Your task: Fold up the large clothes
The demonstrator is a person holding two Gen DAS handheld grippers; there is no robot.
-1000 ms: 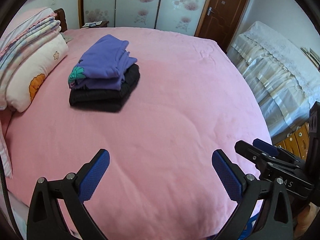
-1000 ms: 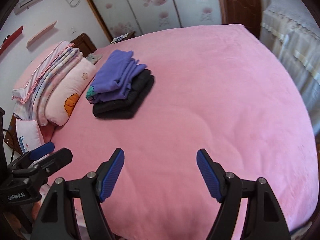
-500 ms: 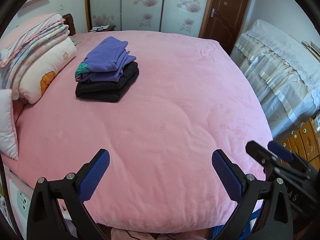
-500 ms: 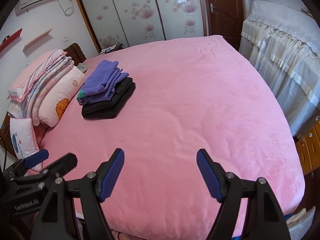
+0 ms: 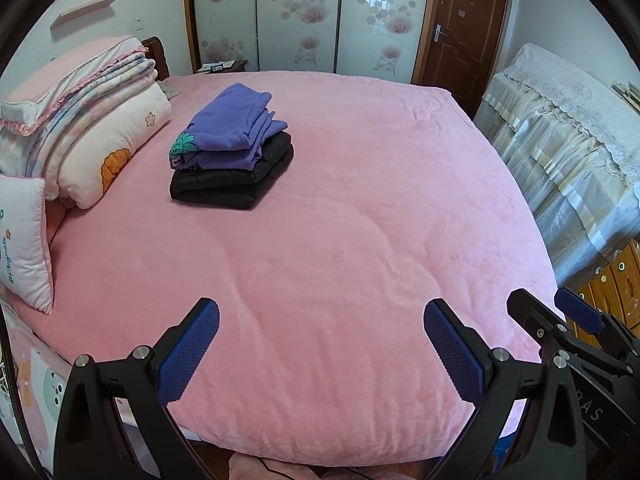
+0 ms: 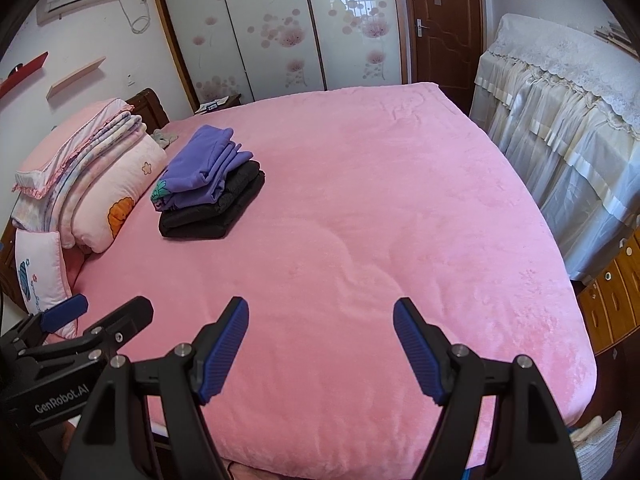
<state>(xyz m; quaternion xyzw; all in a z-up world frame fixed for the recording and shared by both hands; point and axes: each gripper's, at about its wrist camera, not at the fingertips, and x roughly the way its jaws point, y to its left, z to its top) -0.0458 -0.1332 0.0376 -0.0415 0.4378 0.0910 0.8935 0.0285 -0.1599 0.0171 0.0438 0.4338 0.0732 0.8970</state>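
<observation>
Both tools are being held spread and empty over the near edge of the pink bed [image 5: 360, 240]: left tool [image 5: 320, 344], right tool [image 6: 320, 344]. Folded clothes, a purple garment [image 5: 232, 128] on a black garment [image 5: 228, 188], are lying stacked near the pillows [image 5: 108, 152], probably set aside to keep the middle free for folding.

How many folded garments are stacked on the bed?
2, possibly more: a purple garment on top and a black garment beneath it, stacked near the pillows. Folds may hide further pieces.
</observation>
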